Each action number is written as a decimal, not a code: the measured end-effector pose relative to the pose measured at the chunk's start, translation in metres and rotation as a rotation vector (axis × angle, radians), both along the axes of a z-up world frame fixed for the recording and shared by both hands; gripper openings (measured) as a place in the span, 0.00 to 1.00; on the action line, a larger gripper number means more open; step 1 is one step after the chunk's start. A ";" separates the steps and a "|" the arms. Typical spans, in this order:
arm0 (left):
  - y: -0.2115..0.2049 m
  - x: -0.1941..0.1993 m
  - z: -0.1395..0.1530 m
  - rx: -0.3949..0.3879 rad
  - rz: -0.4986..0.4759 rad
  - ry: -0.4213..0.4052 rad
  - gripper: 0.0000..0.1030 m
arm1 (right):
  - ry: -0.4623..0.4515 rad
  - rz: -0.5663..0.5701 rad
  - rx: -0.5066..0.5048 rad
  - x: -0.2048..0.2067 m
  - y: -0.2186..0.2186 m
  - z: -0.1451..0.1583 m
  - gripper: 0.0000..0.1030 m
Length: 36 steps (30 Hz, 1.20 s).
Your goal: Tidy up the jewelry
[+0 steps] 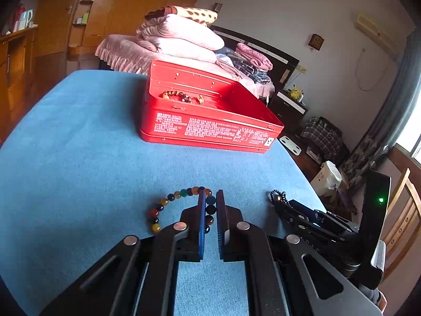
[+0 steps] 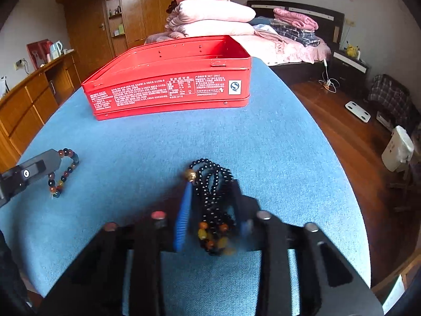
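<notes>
On the blue table (image 2: 276,142), with the red tin (image 2: 171,84) at 12 o'clock, the right gripper (image 2: 214,205) brackets the black necklace (image 2: 213,184), grip unclear, and the left gripper (image 1: 210,205) pinches the bracelet (image 1: 168,200); loose strands may snag.

A bright red tin (image 1: 210,121) printed with white lettering is sitting at twelve o'clock on the blue cloth (image 1: 79,158), holding brown and tan beads (image 1: 181,96) inside. The bracelet (image 1: 168,205) is showing amber, orange, green and dark beads, while the necklace (image 2: 213,184) is showing glossy black beads with a gold one and orange-yellow ones. The black grippers are wearing blue ribbed pads (image 2: 184,210).
</notes>
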<state>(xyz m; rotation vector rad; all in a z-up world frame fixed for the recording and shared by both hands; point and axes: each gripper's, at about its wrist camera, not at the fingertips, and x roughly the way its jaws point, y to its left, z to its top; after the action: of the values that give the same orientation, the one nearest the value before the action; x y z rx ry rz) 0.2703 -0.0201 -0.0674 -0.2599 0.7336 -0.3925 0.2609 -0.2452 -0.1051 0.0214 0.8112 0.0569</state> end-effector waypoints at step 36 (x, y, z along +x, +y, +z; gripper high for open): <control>-0.011 0.128 0.097 -0.003 0.106 -0.297 0.07 | -0.263 0.100 0.101 0.125 0.007 0.120 0.12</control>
<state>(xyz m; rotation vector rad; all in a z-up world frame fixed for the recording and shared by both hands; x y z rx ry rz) 0.3981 -0.0311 0.0296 -0.2364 0.4261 -0.3229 0.3864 -0.2383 0.0149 0.0677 0.5450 0.1913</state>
